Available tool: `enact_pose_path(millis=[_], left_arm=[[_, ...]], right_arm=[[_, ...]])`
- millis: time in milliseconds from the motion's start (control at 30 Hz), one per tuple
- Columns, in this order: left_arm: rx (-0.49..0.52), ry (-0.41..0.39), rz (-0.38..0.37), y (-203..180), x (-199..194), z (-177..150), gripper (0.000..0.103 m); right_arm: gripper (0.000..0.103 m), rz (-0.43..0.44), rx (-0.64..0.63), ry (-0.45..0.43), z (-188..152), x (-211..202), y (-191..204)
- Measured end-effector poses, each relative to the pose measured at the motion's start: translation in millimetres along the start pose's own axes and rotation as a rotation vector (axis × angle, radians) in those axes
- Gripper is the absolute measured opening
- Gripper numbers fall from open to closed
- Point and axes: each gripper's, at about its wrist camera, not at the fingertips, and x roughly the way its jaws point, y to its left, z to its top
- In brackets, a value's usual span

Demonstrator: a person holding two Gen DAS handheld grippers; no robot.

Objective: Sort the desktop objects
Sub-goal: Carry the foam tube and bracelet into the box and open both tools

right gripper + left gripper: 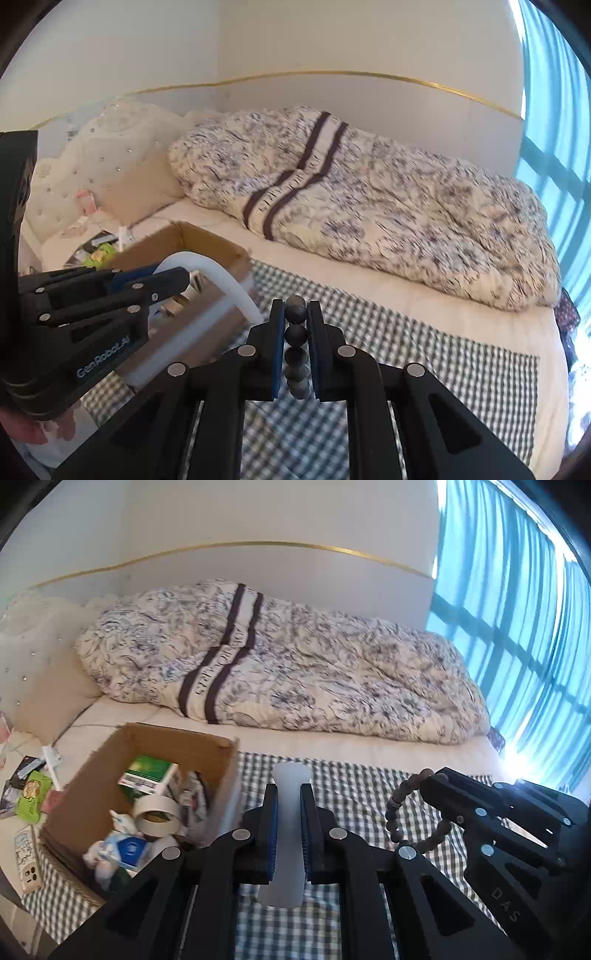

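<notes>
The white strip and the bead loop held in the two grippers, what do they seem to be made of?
White strip: probably soft silicone or flexible plastic; matte, slightly translucent, and it arches in the right wrist view. Bead loop: likely wood or stone; dull brown-grey round beads, no shine. Box: plain brown cardboard.

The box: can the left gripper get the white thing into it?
Probably yes. The left gripper, shut on the white strip, sits just right of the open box, with nothing between them.

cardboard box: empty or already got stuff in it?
Partly filled. The open cardboard box holds a green carton, a tape roll and a blue-white toy.
</notes>
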Motion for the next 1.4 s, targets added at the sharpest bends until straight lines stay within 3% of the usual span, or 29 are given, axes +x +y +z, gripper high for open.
enact_pose_path(millis=[267, 467, 633, 867, 933, 967, 1033, 1067, 1100, 1133, 1167, 1233, 1400], left_arm=[[-0.059, -0.058, 0.113, 65, -20, 13, 0.011], [-0.140, -0.044, 0.171, 120, -11, 8, 0.011], [-0.190, 0.005, 0.181, 152, 9, -3, 0.011], [-0.201, 0.053, 0.159, 168, 37, -17, 0.011], [-0.198, 0.061, 0.151, 170, 42, -19, 0.018], [-0.194, 0.060, 0.144, 169, 43, -20, 0.024], [-0.195, 0.034, 0.176, 171, 42, -21, 0.033], [-0.205, 0.026, 0.204, 173, 41, -22, 0.049], [-0.228, 0.024, 0.235, 177, 41, -22, 0.072], [-0.260, 0.026, 0.240, 184, 40, -23, 0.082], [-0.282, 0.022, 0.226, 187, 38, -24, 0.092], [-0.318, -0.004, 0.195, 190, 33, -26, 0.093], [-0.284, -0.007, 0.191, 173, 29, -22, 0.095]], right_arm=[[0.011, 0.105, -0.066, -0.025, 32, 24, 62], [0.011, 0.178, -0.092, 0.013, 40, 59, 100], [0.011, 0.205, -0.110, 0.052, 42, 89, 122], [0.011, 0.210, -0.127, 0.098, 36, 124, 140], [0.012, 0.203, -0.122, 0.091, 35, 128, 141], [0.016, 0.190, -0.114, 0.072, 35, 128, 141], [0.055, 0.088, -0.086, 0.019, 36, 127, 135], [0.067, 0.012, -0.071, -0.006, 37, 126, 129], [0.087, -0.034, -0.054, -0.027, 38, 124, 122], [0.094, -0.039, -0.030, -0.047, 38, 121, 114], [0.094, -0.011, 0.004, -0.059, 38, 117, 104], [0.094, 0.029, 0.067, -0.059, 38, 111, 88], [0.094, -0.017, 0.090, -0.046, 33, 96, 69]])
